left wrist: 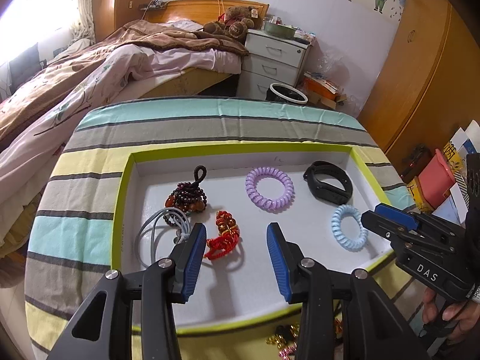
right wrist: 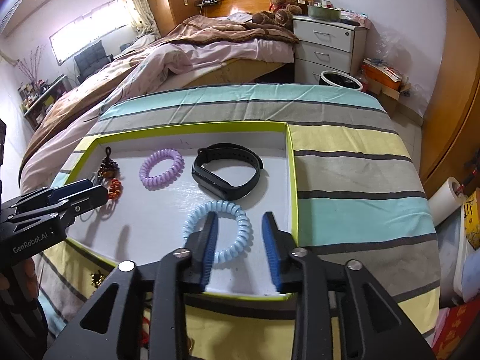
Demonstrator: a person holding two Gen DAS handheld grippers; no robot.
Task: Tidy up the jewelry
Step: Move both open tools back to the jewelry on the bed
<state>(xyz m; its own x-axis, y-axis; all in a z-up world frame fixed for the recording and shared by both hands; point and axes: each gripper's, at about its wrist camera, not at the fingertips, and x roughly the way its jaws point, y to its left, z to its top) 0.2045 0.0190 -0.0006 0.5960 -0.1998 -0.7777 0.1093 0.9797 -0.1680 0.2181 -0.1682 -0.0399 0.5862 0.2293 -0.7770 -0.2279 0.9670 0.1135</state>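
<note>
Hovering — both tongs (left wrist: 237, 240) (right wrist: 240, 231) agape | tray (left wrist: 240, 148) front edge — centre bare

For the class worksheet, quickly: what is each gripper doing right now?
Left gripper: open, holding nothing, over the tray by the red charm.
Right gripper: open, holding nothing, straddling the blue coil band's near side.

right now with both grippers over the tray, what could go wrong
1. The right gripper is open with one finger inside the light blue coil band; lifting could snag the band and fling it out.
2. The left gripper is open beside the red knotted charm and grey cord, which lie tangled close; closing may grab both.
3. The tray has low walls, so dragging could tip items over its edge.
</note>
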